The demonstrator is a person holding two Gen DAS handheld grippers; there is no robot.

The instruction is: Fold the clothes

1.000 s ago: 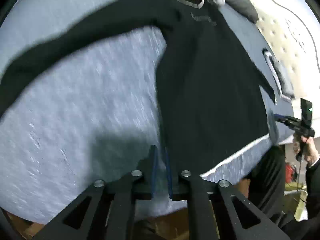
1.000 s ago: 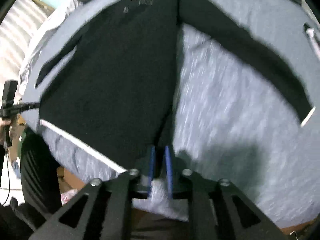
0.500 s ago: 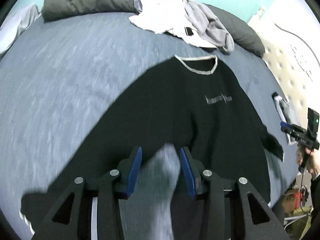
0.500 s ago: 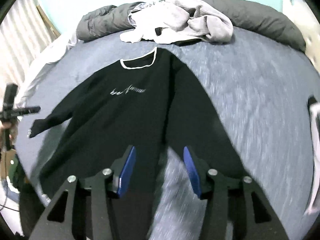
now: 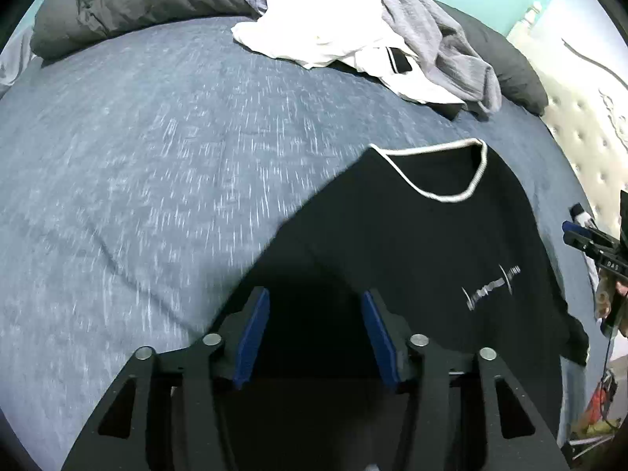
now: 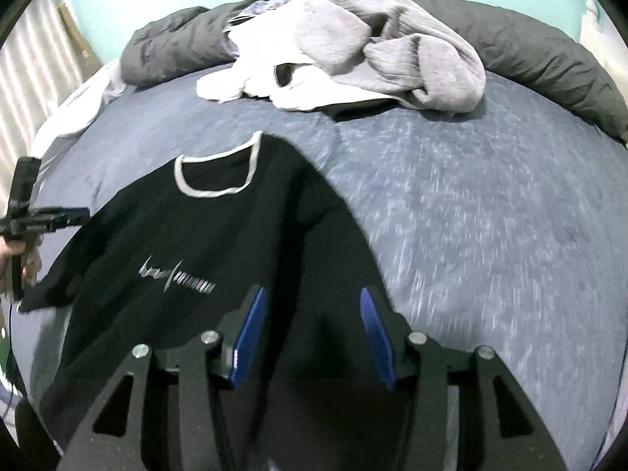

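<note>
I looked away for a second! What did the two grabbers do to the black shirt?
Both let go. The left gripper and right gripper had each pinched a bottom corner of the black shirt; now the left gripper's jaws are opening and the right's stand apart, over the sleeves. The views swung up toward the collar. The clothes pile and blue bedsheet stayed put.

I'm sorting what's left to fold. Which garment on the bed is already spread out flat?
The black sweatshirt with the white-trimmed collar, spread flat on the near side. The white garment and grey garment lie crumpled together in a heap at the far end.
</note>
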